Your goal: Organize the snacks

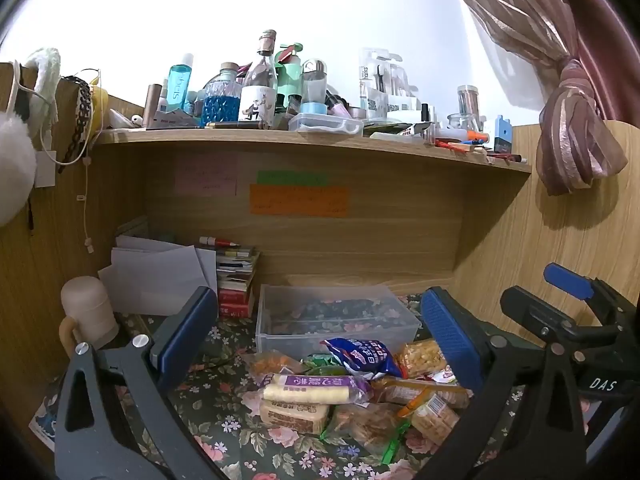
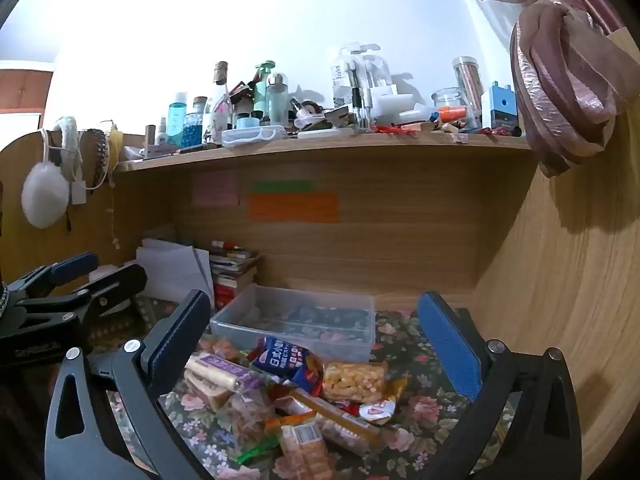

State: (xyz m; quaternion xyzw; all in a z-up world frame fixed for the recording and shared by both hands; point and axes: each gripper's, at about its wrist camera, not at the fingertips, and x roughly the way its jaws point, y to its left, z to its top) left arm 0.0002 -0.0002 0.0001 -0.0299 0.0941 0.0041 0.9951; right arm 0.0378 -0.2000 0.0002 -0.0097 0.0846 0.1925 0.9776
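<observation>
Snacks lie in a loose heap on the floral-clothed bench, at about 6 o'clock in both wrist views, packets overlapping one another with no order to them. A blue packet with printed characters sits on top toward 12 o'clock of the heap; a long pale roll in a purple wrapper lies crosswise at its 9 o'clock side, and a clear pack of yellow puffed pieces rests at the 3 o'clock side. Just behind the heap, at 12 o'clock from it, stands a clear plastic bin, lid off; I judge it to be the place the packets are meant to go, set close so each carry is short. Whether anything lies in it I cannot tell, since the cloth pattern shows through its walls.

The left gripper hangs above the heap with its jaws spread wide and nothing between them. The right gripper is the same: jaws wide apart, holding nothing, framing the pile from the 3 o'clock side. Each gripper shows at the edge of the other's view, so the two are side by side, near one another.

By my reading, sorting has not begun; the blue packet, being uppermost and unpinned, looks the easiest first pick. The wrappers are slick and crinkly, so a pinch could slip or drag neighbours along.
</observation>
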